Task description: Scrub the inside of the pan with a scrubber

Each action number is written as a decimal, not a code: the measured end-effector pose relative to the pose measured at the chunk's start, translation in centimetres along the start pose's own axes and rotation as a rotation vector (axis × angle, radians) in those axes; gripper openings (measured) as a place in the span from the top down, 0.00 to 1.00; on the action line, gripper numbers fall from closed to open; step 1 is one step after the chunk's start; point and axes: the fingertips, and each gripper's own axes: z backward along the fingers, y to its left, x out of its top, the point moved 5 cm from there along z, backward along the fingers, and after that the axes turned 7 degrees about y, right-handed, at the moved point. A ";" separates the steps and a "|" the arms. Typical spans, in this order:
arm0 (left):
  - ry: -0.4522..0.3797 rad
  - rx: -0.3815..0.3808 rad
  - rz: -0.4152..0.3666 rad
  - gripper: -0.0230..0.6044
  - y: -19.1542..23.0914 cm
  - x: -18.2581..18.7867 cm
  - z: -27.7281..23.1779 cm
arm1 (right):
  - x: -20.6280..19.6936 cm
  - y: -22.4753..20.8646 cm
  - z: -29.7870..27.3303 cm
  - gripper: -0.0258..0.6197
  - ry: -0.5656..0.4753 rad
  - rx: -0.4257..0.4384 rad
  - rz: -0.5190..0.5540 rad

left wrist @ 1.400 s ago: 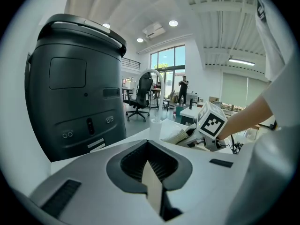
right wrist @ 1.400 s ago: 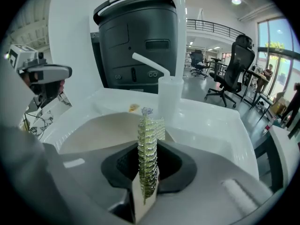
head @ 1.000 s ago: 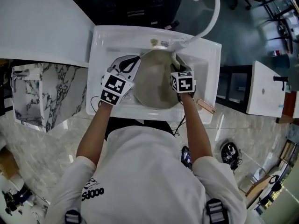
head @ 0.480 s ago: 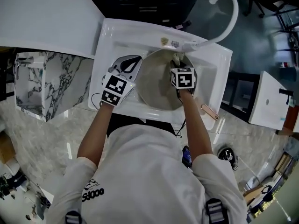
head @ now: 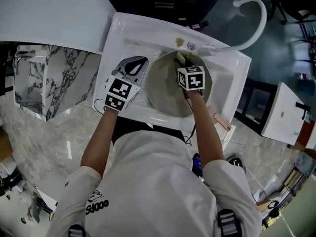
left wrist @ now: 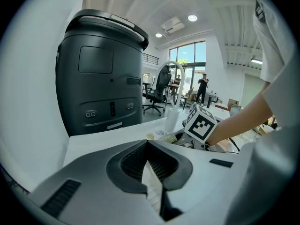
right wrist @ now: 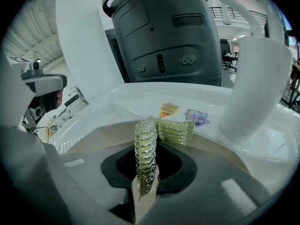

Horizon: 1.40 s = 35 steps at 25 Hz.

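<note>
White sink [head: 118, 43] held the pan [head: 165, 95]; right gripper [right wrist: 146, 175] jaws pinched the scrubber [right wrist: 145, 144], left gripper [left wrist: 152, 172] jaws were pressed together.

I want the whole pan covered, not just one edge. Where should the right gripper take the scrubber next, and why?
Probably draw it back toward the person across the pan's floor. The right gripper is shut on the scrubber at the pan's far rim, near the faucet, and most of the pan's inside lies on the near side of it.
</note>
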 end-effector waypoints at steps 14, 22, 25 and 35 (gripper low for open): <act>0.003 0.035 0.031 0.96 0.4 -1.0 1.1 | 0.8 3.2 -0.9 0.84 0.024 0.157 0.071; 0.010 0.056 0.032 0.96 0.5 -1.8 1.5 | -0.4 8.2 -1.4 0.84 0.074 0.345 0.193; 0.017 0.060 0.033 0.96 0.6 -2.1 1.7 | -0.8 9.6 -1.4 0.84 0.092 0.376 0.245; 0.018 0.063 0.029 0.96 -0.2 -2.7 2.2 | -4.1 12.9 0.1 0.84 0.203 0.610 0.351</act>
